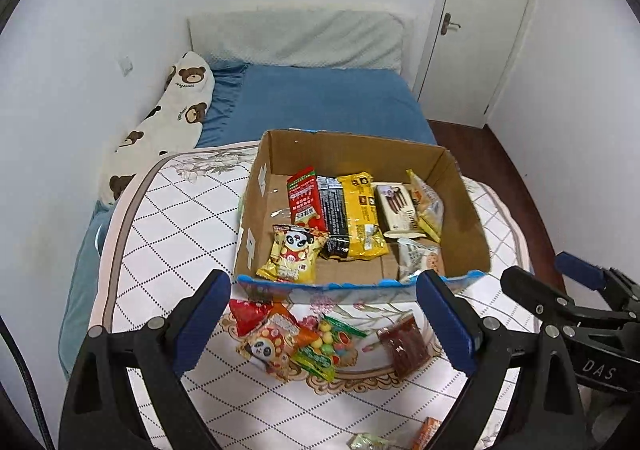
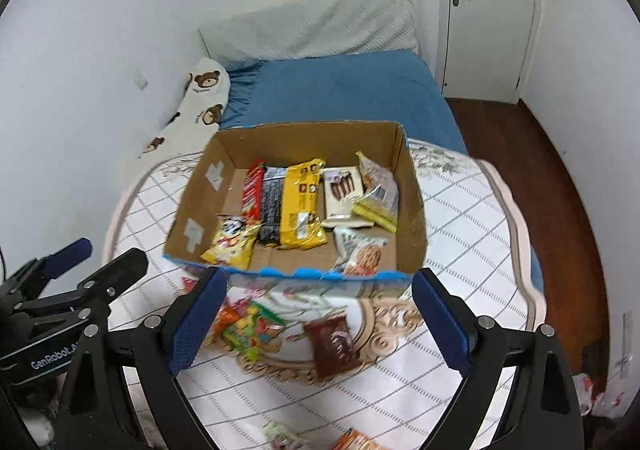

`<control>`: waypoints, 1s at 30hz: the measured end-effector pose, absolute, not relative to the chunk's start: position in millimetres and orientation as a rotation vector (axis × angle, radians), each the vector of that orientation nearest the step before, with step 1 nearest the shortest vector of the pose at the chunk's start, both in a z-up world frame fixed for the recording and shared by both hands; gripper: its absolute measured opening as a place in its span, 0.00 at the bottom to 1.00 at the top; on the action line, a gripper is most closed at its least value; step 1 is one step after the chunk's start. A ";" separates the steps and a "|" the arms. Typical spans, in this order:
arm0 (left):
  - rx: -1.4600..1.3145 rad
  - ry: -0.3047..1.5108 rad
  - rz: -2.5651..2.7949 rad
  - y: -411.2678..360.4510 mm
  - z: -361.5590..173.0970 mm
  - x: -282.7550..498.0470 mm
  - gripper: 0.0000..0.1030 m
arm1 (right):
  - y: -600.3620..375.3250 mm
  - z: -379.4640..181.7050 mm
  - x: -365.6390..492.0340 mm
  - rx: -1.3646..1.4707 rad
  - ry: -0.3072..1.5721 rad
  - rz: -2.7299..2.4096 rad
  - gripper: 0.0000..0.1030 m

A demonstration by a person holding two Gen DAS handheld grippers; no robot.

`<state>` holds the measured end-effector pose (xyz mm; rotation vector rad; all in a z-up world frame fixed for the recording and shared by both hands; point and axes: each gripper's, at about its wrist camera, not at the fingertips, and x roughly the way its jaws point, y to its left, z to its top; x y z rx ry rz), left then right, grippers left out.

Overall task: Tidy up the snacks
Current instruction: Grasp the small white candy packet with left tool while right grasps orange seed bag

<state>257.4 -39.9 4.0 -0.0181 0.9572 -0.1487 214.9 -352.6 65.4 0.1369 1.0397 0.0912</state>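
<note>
A cardboard box (image 1: 460,190) (image 2: 412,186) stands on a quilted table and holds several snack packs, among them a yellow pack (image 1: 362,210) (image 2: 300,202) and a panda bag (image 1: 292,254). Loose snacks lie in front of it: a panda bag (image 1: 268,346), a colourful candy bag (image 1: 328,346) (image 2: 244,330) and a brown packet (image 1: 404,346) (image 2: 334,346). My left gripper (image 1: 324,314) is open and empty above the loose snacks. My right gripper (image 2: 316,310) is open and empty above the brown packet.
The table cover (image 1: 168,218) (image 2: 472,234) is white with a dotted grid. More small packets (image 1: 428,432) (image 2: 352,440) lie at the near edge. A blue bed (image 1: 320,102), a bear-print pillow (image 1: 176,106) and a door (image 1: 480,18) are behind.
</note>
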 end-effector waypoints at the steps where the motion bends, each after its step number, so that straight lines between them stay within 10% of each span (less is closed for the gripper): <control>1: -0.019 0.959 -0.152 -39.6 4.4 251.8 0.92 | -354.4 65.0 208.5 0.153 1.048 0.095 0.93; 18: 0.078 1.570 -0.273 -69.7 -213.9 156.9 0.92 | -364.0 -141.7 67.7 -0.110 1.702 0.215 0.93; 30: 0.033 1.705 -0.324 -93.1 -254.6 134.9 0.92 | -393.0 -185.7 79.6 -0.058 1.705 0.031 0.82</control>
